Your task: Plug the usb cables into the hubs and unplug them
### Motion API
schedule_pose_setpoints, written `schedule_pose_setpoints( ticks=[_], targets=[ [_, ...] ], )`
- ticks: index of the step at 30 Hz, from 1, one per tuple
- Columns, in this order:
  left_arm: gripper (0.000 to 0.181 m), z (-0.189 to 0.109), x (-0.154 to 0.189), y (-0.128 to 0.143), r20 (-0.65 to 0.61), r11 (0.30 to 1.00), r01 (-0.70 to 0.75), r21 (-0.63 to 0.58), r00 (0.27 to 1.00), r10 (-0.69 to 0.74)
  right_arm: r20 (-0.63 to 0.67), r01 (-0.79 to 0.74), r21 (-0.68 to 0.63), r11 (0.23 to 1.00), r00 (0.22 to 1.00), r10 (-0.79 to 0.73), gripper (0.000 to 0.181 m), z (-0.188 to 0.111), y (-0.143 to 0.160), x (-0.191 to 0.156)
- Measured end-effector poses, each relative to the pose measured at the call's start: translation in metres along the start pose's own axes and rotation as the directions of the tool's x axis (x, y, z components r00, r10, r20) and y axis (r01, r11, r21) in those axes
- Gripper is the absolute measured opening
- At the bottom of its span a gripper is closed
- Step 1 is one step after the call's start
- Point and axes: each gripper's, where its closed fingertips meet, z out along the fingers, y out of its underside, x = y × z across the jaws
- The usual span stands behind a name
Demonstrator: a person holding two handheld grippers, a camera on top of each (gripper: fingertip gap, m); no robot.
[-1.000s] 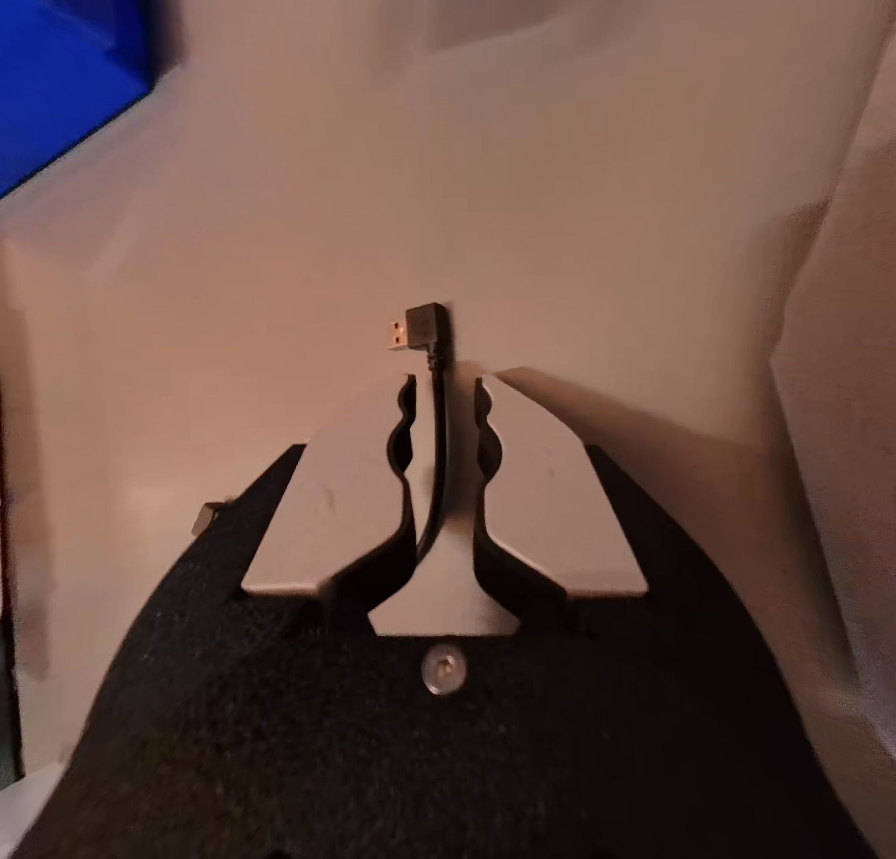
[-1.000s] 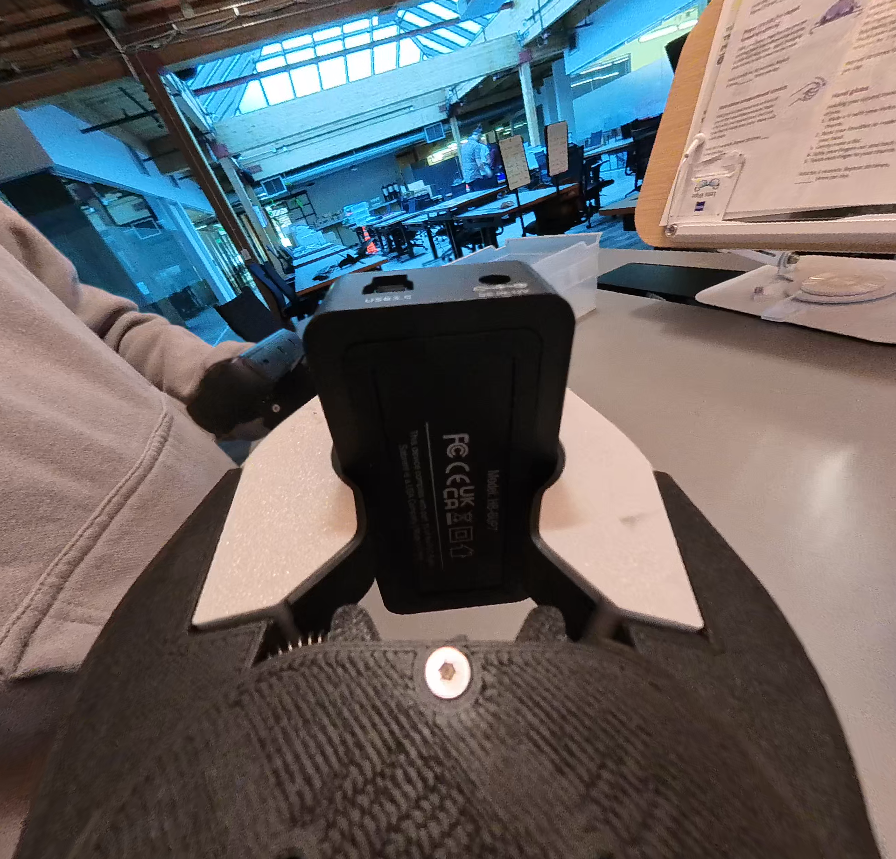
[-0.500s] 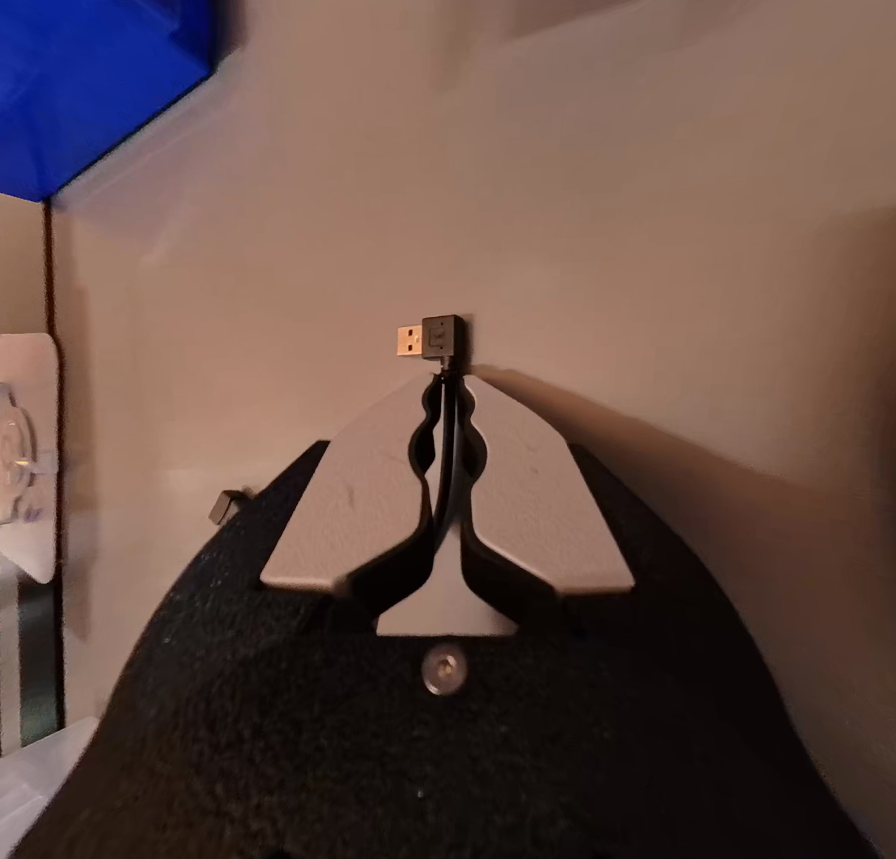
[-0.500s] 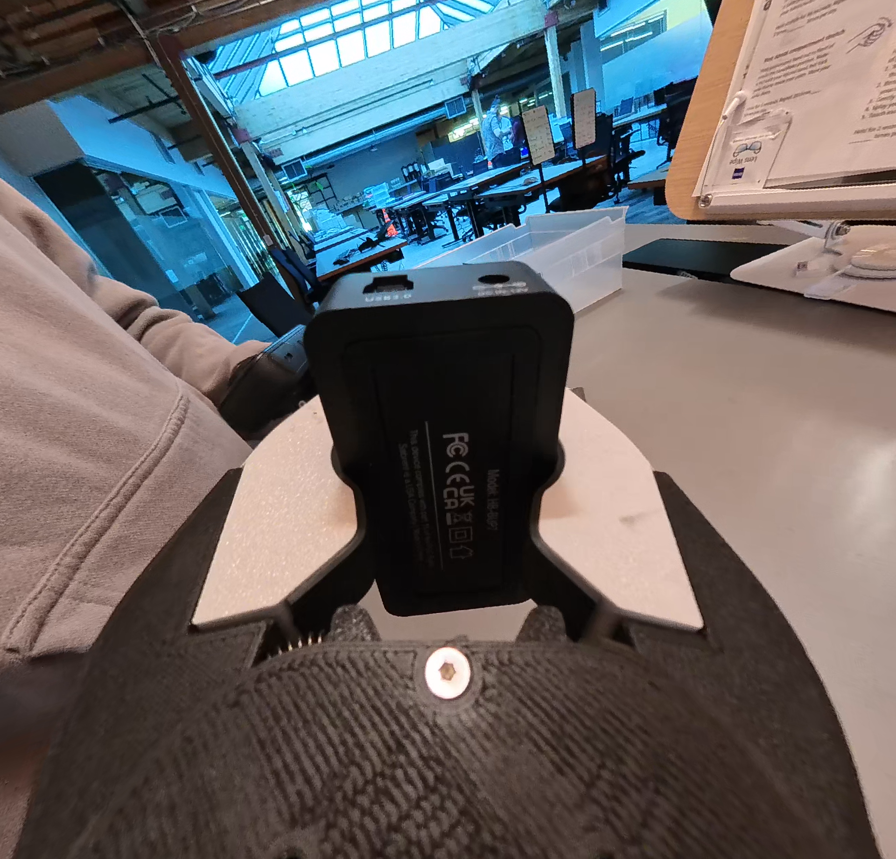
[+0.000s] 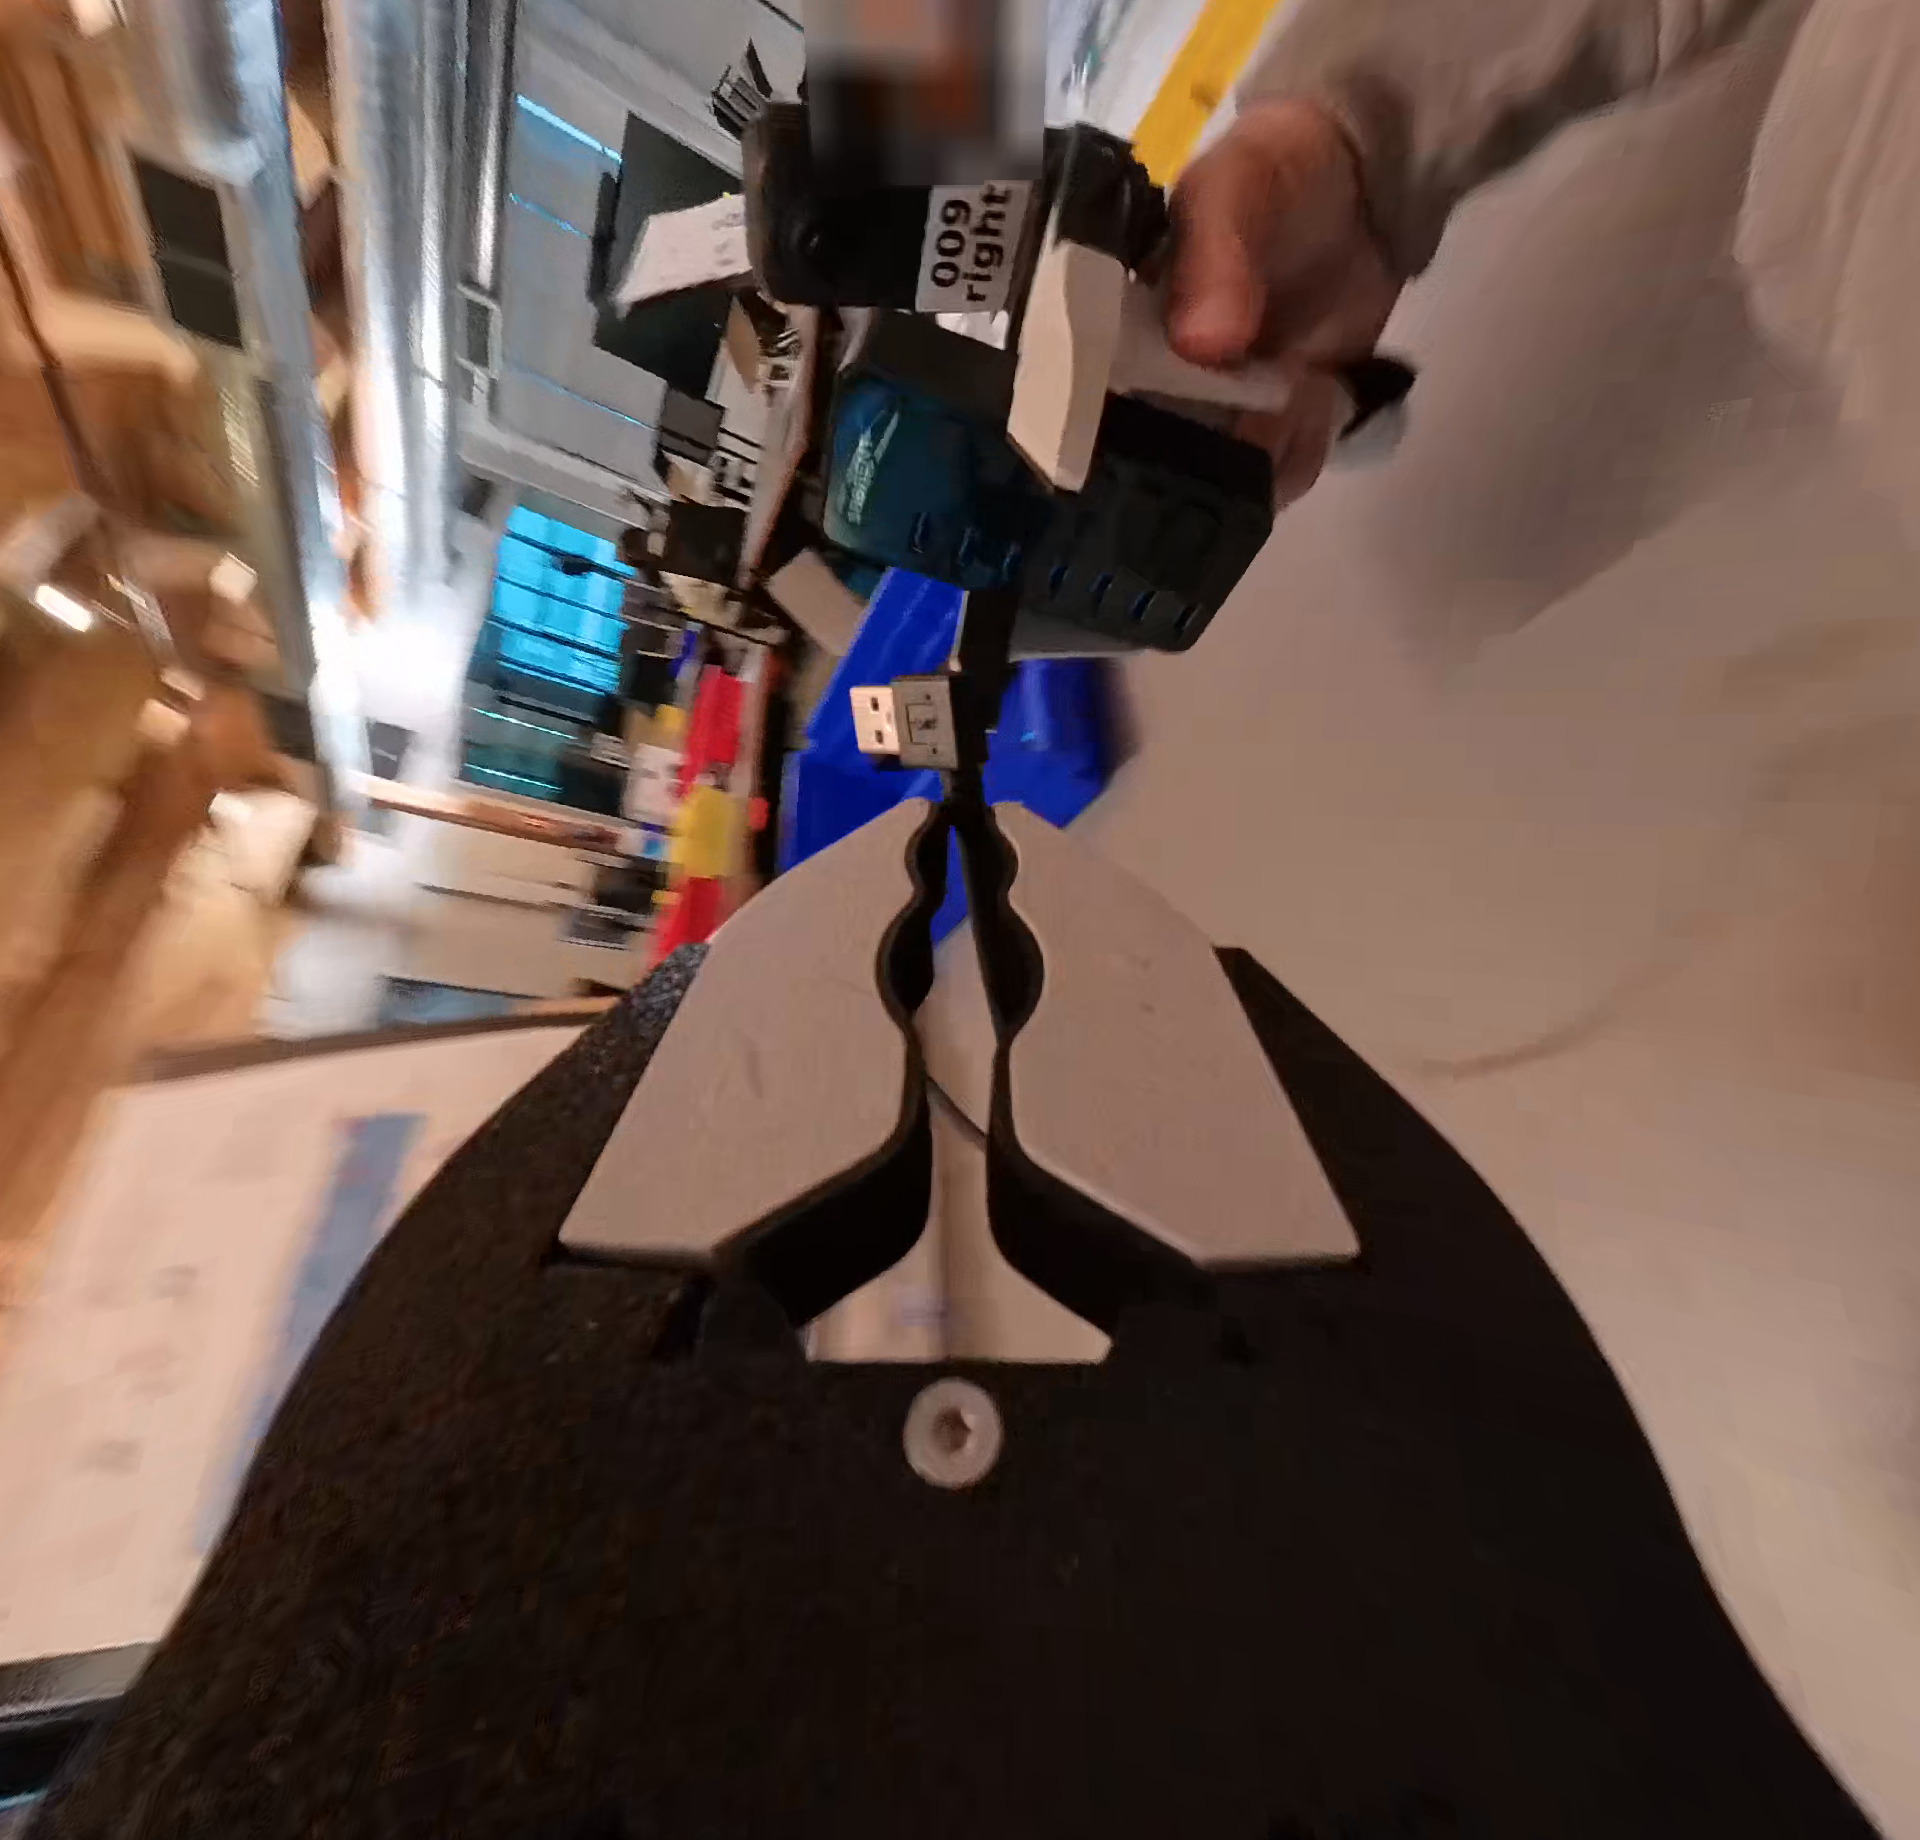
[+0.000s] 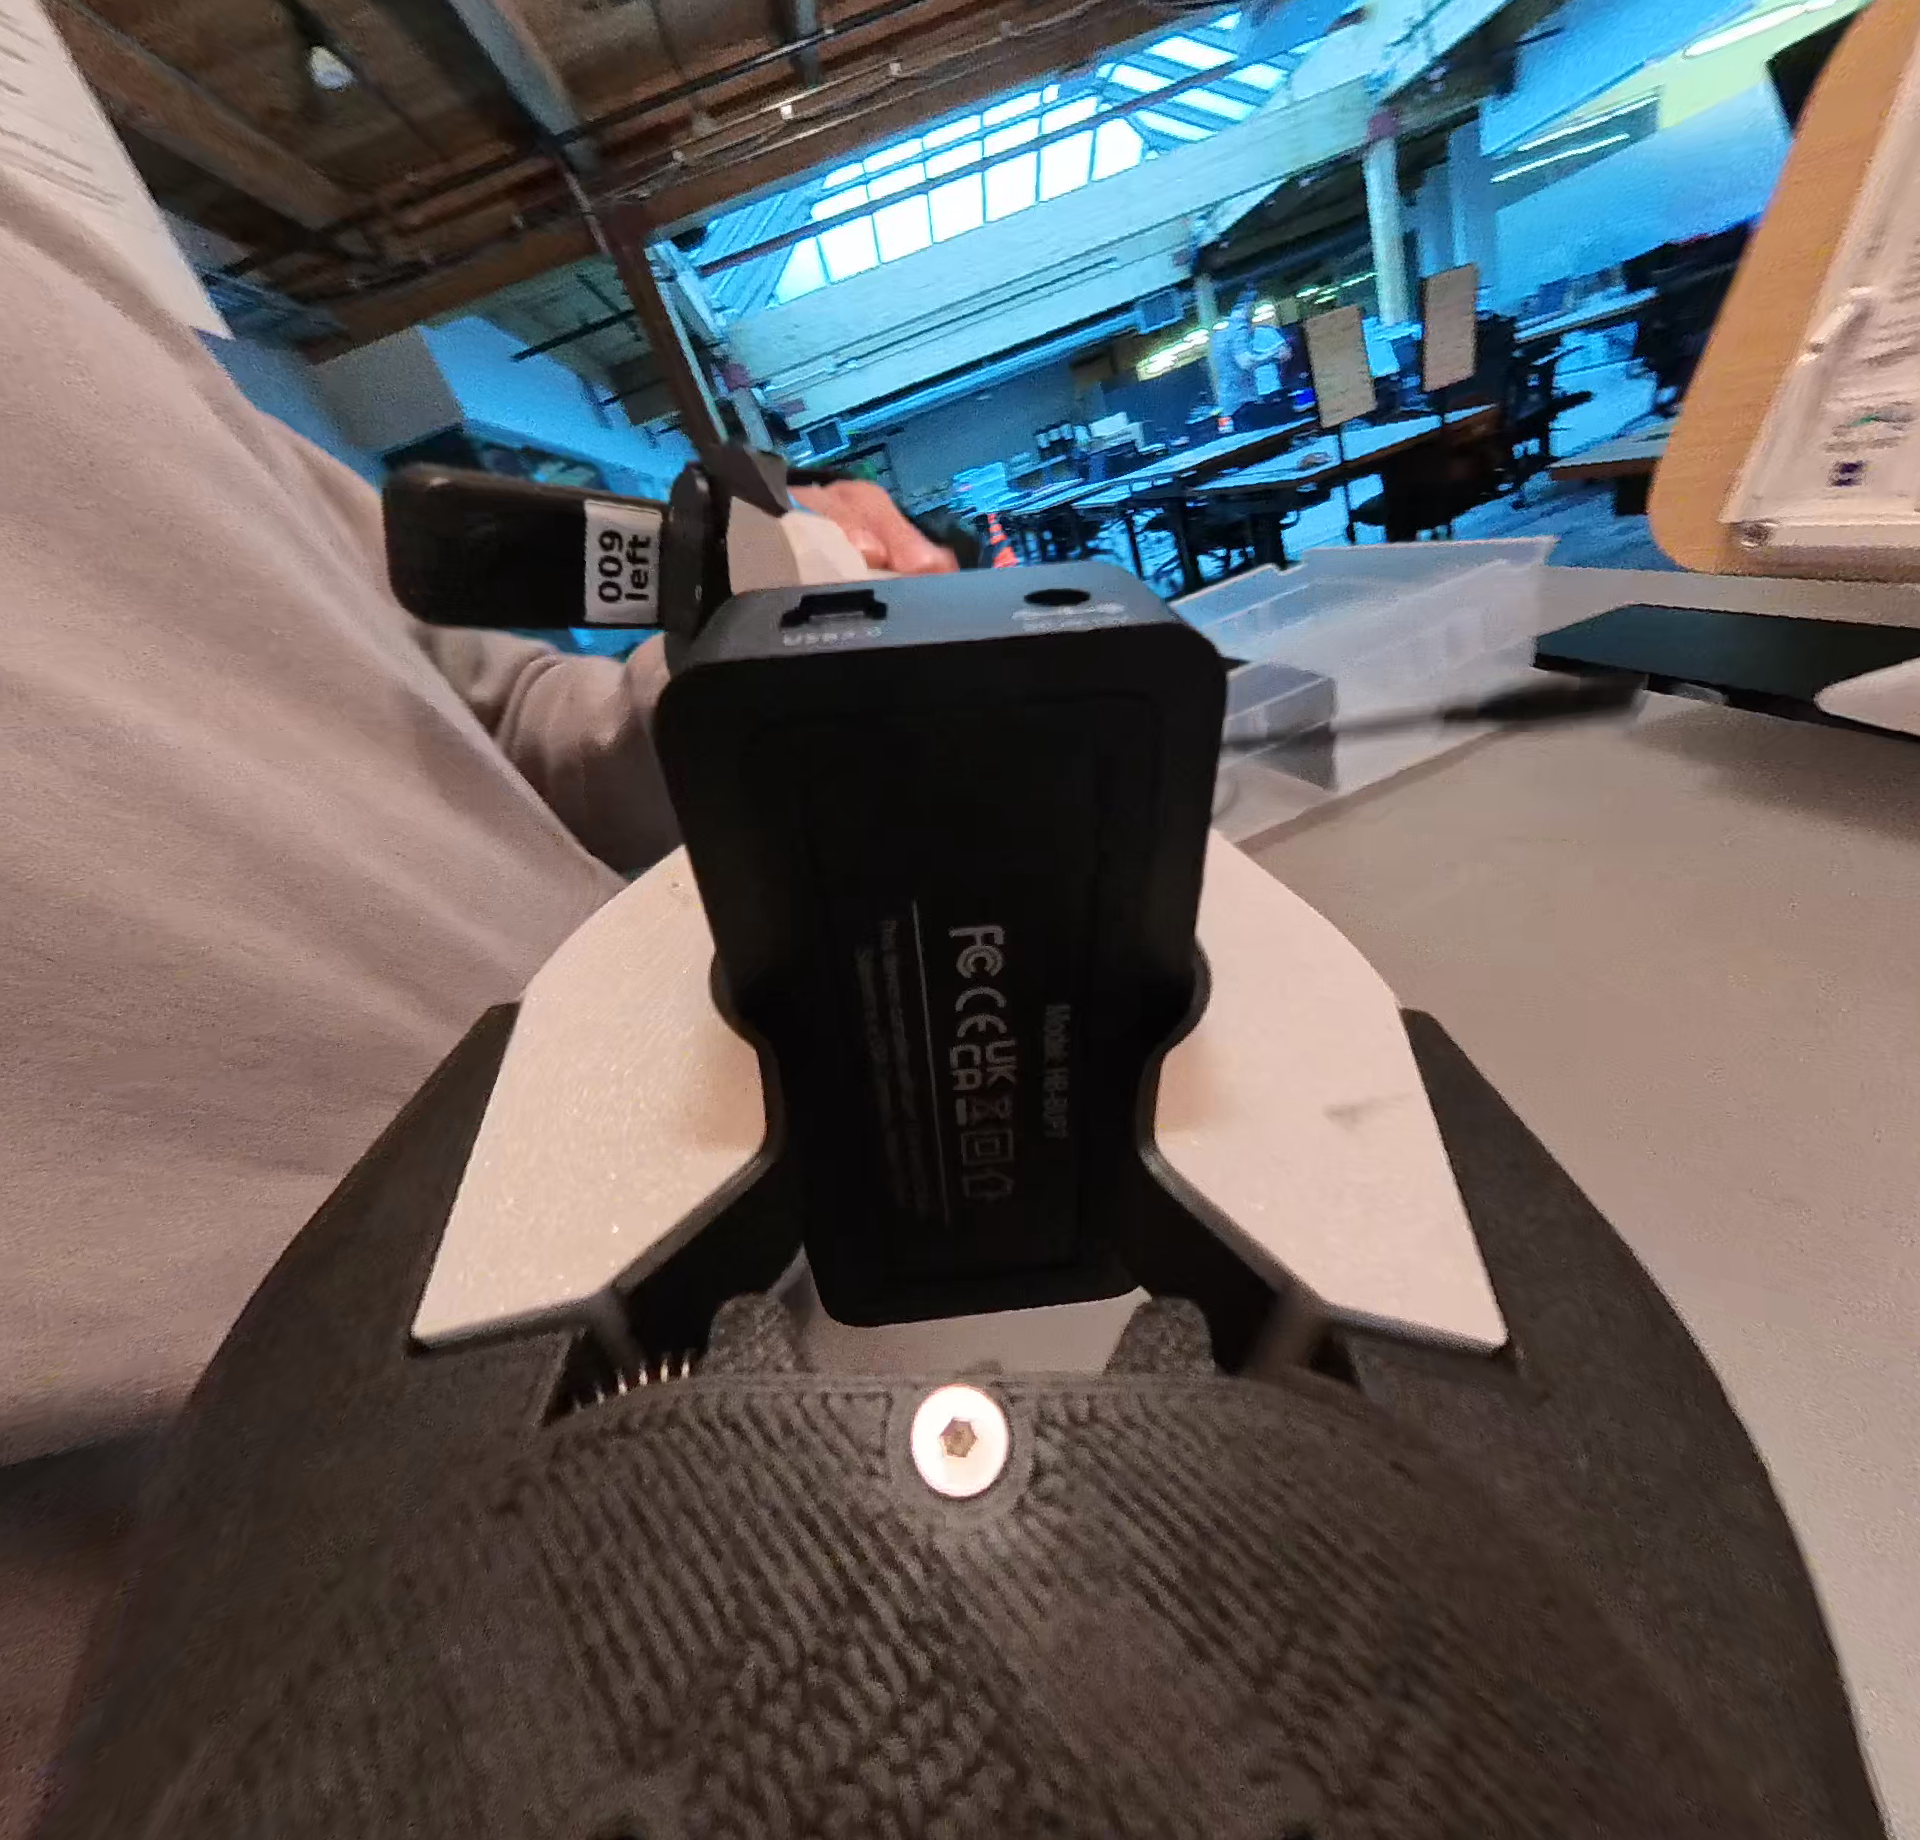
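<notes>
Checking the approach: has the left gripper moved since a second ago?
Yes. The left gripper faced the tabletop; now raised, it faces the hub, its own cable still clamped.

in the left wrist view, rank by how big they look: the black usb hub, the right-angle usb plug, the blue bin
1. Black rectangular USB hub, held in the right gripper.
2. Blue plastic bin, though mostly hidden and farther back, so its rank is unsure.
3. Grey right-angle USB plug, smallest.

The left hand-held gripper (image 5: 961,834), open around the USB cable (image 5: 975,907) 1 s ago and now clamped on it, has swung off the desk; its angled plug (image 5: 912,725) now hangs just below the hub (image 5: 1049,512) held by the right hand-held gripper (image 6: 956,917).
</notes>
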Motion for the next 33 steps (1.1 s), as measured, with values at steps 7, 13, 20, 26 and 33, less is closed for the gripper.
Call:
schedule_pose_setpoints(
  ticks=[7, 13, 20, 26, 33],
  targets=[
    [0.004, -0.002, -0.027, -0.016, 0.205, 0.926, -0.375, -0.055, 0.903, 0.378, 0.059, 0.045, -0.043, 0.998, 0.997, -0.042, 0.076, 0.013, -0.005, -0.015],
    [0.004, 0.004, -0.021, -0.014, 0.177, 0.956, -0.291, -0.028, 0.940, 0.291, 0.092, 0.047, -0.039, 0.998, 0.995, -0.043, 0.076, 0.014, -0.008, -0.023],
    [0.004, 0.008, -0.009, -0.018, -0.003, 0.991, 0.105, 0.085, 0.994, -0.105, 0.229, -0.067, 0.109, 0.992, 0.973, 0.041, 0.076, 0.003, -0.020, -0.033],
    [0.005, 0.004, -0.022, -0.029, -0.333, 0.396, 0.898, 0.192, 0.439, -0.834, 0.310, -0.136, 0.257, 0.957, 0.949, 0.052, 0.076, -0.013, -0.037, -0.036],
    [0.004, 0.010, -0.021, -0.004, -0.544, -0.421, 0.906, 0.036, -0.336, -0.769, 0.318, -0.126, 0.327, 0.937, 0.948, 0.017, 0.076, -0.022, -0.045, -0.036]
  ],
)
